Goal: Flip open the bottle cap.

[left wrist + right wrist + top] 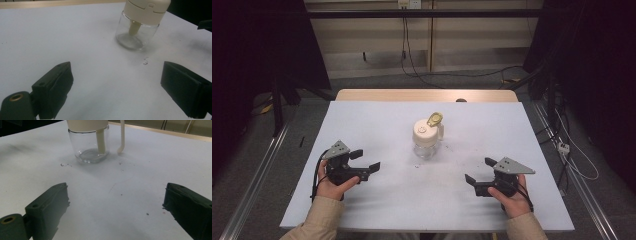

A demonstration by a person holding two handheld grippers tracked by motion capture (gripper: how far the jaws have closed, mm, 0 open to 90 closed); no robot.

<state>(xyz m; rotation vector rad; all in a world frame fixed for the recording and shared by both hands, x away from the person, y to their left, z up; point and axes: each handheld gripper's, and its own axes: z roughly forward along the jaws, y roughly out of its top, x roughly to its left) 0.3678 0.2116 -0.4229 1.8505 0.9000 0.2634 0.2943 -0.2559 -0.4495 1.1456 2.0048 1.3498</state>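
1. Desk (377,120): a white sheet covers the top, with a strip of bare wood showing along the far edge; a few dark specks (65,165) lie on the sheet just beside the jar.
2. Left gripper (363,161): held in the person's left hand (332,187) at the near left of the desk, jaws spread wide and holding nothing, pointing toward the middle; well apart from the jar.
3. Right gripper (481,170): held in the right hand (512,197) at the near right, jaws likewise wide apart and empty, aimed toward the middle of the desk.
4. Glass jar (426,148): stands upright near the centre of the desk, between the two grippers and farther away; clear and apparently empty.
5. Cream lid (425,133): sits on the jar, with a stem (133,28) reaching down inside the glass and a thin curved handle (122,137) hanging beside the wall.
6. Yellowish flap (435,119): stands raised at the lid's far edge.
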